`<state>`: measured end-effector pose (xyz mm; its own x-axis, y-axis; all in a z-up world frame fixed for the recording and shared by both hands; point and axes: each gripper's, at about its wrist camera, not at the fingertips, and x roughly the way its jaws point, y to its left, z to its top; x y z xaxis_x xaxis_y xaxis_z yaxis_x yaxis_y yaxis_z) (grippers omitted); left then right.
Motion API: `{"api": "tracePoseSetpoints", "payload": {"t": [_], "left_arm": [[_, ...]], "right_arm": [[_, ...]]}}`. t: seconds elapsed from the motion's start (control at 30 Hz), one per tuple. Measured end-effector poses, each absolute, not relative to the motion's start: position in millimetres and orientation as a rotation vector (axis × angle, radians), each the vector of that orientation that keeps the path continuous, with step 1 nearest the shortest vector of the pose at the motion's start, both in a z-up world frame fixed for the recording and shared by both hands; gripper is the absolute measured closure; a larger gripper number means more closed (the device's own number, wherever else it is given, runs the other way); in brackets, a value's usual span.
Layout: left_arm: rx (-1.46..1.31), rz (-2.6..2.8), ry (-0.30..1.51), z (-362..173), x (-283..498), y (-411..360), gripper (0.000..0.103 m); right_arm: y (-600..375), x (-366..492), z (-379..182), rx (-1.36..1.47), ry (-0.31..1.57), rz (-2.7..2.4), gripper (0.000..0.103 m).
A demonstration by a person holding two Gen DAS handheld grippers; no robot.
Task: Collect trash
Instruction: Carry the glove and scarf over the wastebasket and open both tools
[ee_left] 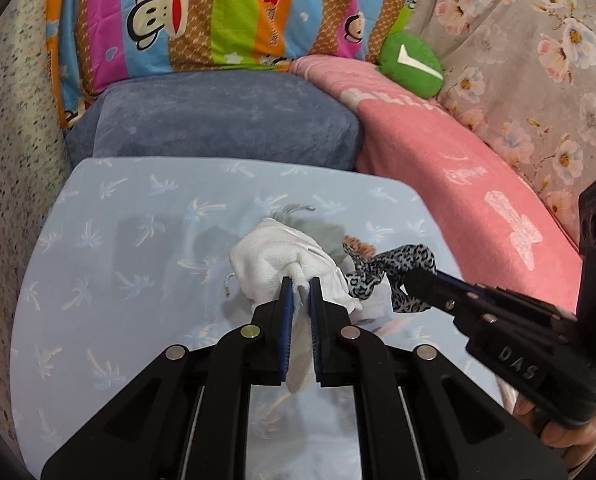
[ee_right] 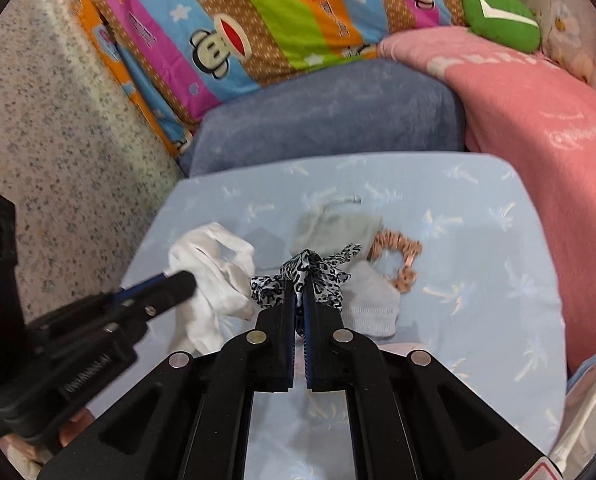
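My left gripper (ee_left: 301, 280) is shut on a white cloth (ee_left: 274, 260), which hangs bunched from its blue pads above the light blue palm-print board (ee_left: 118, 240). My right gripper (ee_right: 301, 282) is shut on a black-and-white leopard-print scrunchie (ee_right: 317, 272), lifted off the board (ee_right: 477, 260). In the left wrist view the right gripper (ee_left: 411, 280) comes in from the right with the scrunchie (ee_left: 401, 264). In the right wrist view the left gripper (ee_right: 178, 280) holds the white cloth (ee_right: 214, 276) at the left. A grey drawstring pouch (ee_right: 337, 224), a peach scrunchie (ee_right: 401, 260) and a pale knit cloth (ee_right: 373, 304) lie on the board.
A blue-grey cushion (ee_left: 218, 120) lies behind the board, a striped monkey-print pillow (ee_left: 218, 12) behind that. A pink blanket (ee_left: 477, 184) runs along the right with a green plush (ee_left: 411, 66) on it. Floral fabric (ee_left: 14, 160) borders the left side.
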<state>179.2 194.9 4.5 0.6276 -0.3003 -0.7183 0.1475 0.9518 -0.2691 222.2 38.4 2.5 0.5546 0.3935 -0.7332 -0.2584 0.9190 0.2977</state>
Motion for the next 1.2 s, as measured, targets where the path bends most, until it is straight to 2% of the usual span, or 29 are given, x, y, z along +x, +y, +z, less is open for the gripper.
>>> {"api": "tracePoseSetpoints", "payload": {"t": [0.37, 0.57, 0.83, 1.2], "left_arm": [[-0.142, -0.373, 0.766, 59.2, 155.5, 147.7, 0.095], [-0.106, -0.447, 0.735, 78.1, 137.0, 112.0, 0.094], [-0.057, -0.559, 0.727, 89.9, 110.0, 62.4, 0.094], [0.025, -0.680, 0.751, 84.7, 79.4, -11.4, 0.094]], "right_arm": [[-16.9, 161.5, 96.9, 0.130, 0.758, 0.318, 0.100], [-65.9, 122.5, 126.2, 0.145, 0.719, 0.250, 0.100], [-136.8, 64.6, 136.2, 0.134, 0.702, 0.140, 0.100], [-211.0, 2.7, 120.2, 0.102, 0.735, -0.009, 0.100]]}}
